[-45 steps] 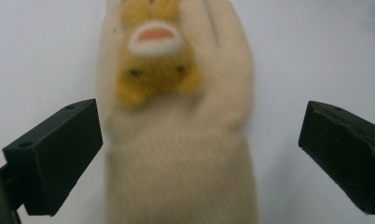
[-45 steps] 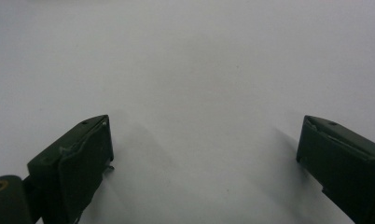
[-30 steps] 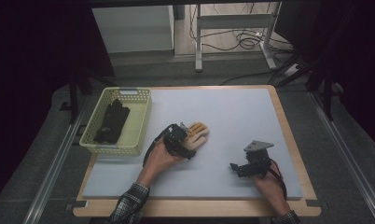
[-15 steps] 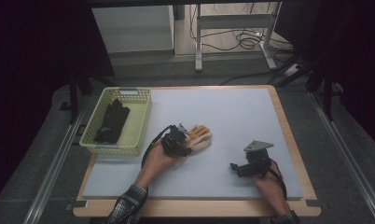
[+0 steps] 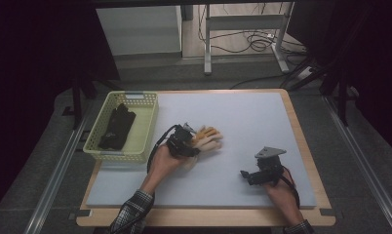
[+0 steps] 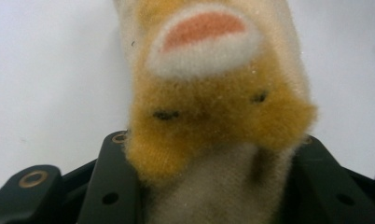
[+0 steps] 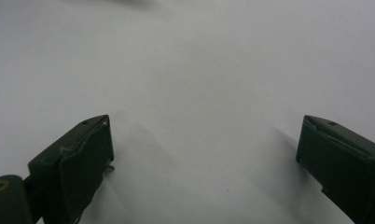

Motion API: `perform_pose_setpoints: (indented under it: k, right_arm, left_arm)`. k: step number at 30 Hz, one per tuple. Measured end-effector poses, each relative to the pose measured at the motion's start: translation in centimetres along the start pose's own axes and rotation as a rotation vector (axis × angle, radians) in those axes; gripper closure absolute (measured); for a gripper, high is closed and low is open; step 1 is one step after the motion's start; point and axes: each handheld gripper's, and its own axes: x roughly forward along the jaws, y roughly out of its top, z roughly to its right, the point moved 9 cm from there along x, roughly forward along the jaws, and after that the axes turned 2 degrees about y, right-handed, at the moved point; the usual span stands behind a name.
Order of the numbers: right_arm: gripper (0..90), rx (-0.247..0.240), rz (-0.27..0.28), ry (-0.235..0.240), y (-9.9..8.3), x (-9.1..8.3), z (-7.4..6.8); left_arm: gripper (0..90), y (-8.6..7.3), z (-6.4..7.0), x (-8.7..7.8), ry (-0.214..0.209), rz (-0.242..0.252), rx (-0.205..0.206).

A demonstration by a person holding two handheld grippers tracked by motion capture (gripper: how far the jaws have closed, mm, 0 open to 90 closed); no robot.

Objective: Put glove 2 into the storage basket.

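Plush toy, cream and orange with a pink patch ringed in white, is the thing in hand, and it sits wedged between the jaws of the left gripper, which look clamped on its lower cream part; in the left gripper view the black jaws press in on both sides of the fabric with no gap showing. Nearest the person, the right gripper rests on the near right of the pale table mat, well apart from the toy, and the right gripper view shows its jaws spread wide with bare mat between them, holding nothing. A little farther in, at the middle of the mat, the toy lies on the surface with its orange end pointing right and away from the left gripper, which grips it from the near left side. Farther left, the yellow-green basket stands at the mat's left edge with a dark, black item lying inside it. My judgement is that the step in hand is the grasp itself, just secured, and the likely next move is to lift the toy clear of the mat and carry it left toward the basket, which calls for keeping the soft fabric firmly pinched so it does not slip out.
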Motion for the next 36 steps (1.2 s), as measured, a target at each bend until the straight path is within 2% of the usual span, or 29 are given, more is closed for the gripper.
perform_pose_setpoints:
  k: [5,10,11,14,15,16,19,20,22,23,25,26,27,32,33,34,35,36]
  right_arm:
    - [3.6,0.000,0.000,0.000,0.0,0.0,0.0]
    - [3.6,0.000,0.001,0.000,0.0,0.0,0.0]
    - [3.6,0.000,0.001,0.000,0.0,0.0,0.0]
    - [3.5,-0.001,0.001,0.001,0.0,0.0,0.0]
    - [3.6,-0.001,0.001,0.000,0.0,0.0,0.0]
    - [3.6,-0.003,0.001,0.000,0.0,0.0,0.0]
    - [3.5,-0.002,0.001,0.000,0.0,0.0,0.0]
    - [3.5,-0.002,0.001,0.000,0.0,0.0,0.0]
    - [3.5,-0.002,0.001,0.000,0.0,0.0,0.0]
    - [3.5,-0.002,0.001,0.000,0.0,0.0,0.0]
    - [3.5,-0.001,0.003,0.000,0.0,0.0,0.0]
    - [3.5,-0.001,0.003,0.000,0.0,0.0,0.0]
    - [3.5,-0.001,0.003,0.000,0.0,0.0,0.0]
    - [3.5,0.000,0.003,0.000,0.0,0.0,0.0]
    - [3.5,0.000,0.003,0.000,0.0,0.0,0.0]
    - [3.5,0.000,0.003,0.000,0.0,0.0,0.0]
    - [3.5,0.000,0.003,0.000,0.0,0.0,0.0]
    - [3.5,-0.001,0.003,0.001,0.0,0.0,0.0]
  left_arm:
    - [56.2,0.8,-0.5,-1.0,0.016,0.014,-0.013]
    - [56.0,2.0,-1.5,-3.1,0.045,0.035,-0.032]
    - [56.0,2.0,-1.5,-3.1,0.045,0.035,-0.032]
    - [55.8,2.6,-2.7,-4.9,0.073,0.045,-0.049]
    - [55.7,2.6,-2.7,-4.9,0.073,0.045,-0.049]
    - [55.7,2.8,-3.5,-5.9,0.091,0.053,-0.067]
    - [55.5,2.9,-4.3,-6.7,0.108,0.056,-0.078]
    - [55.4,2.9,-5.2,-7.5,0.129,0.063,-0.097]
    - [55.3,2.9,-6.2,-8.3,0.148,0.070,-0.116]
    - [55.2,2.9,-6.2,-8.3,0.148,0.070,-0.116]
    - [55.1,2.7,-7.7,-9.3,0.174,0.085,-0.150]
    - [55.1,2.7,-7.7,-9.3,0.174,0.085,-0.150]
    - [55.0,2.4,-8.7,-9.9,0.181,0.092,-0.173]
    - [54.9,1.3,-11.5,-11.4,0.228,0.104,-0.234]
    - [54.8,1.3,-11.5,-11.4,0.228,0.104,-0.234]
    - [54.8,0.8,-12.6,-11.9,0.251,0.107,-0.255]
    - [54.7,0.8,-12.6,-11.9,0.251,0.107,-0.255]
    - [54.6,0.2,-13.8,-12.3,0.274,0.107,-0.279]
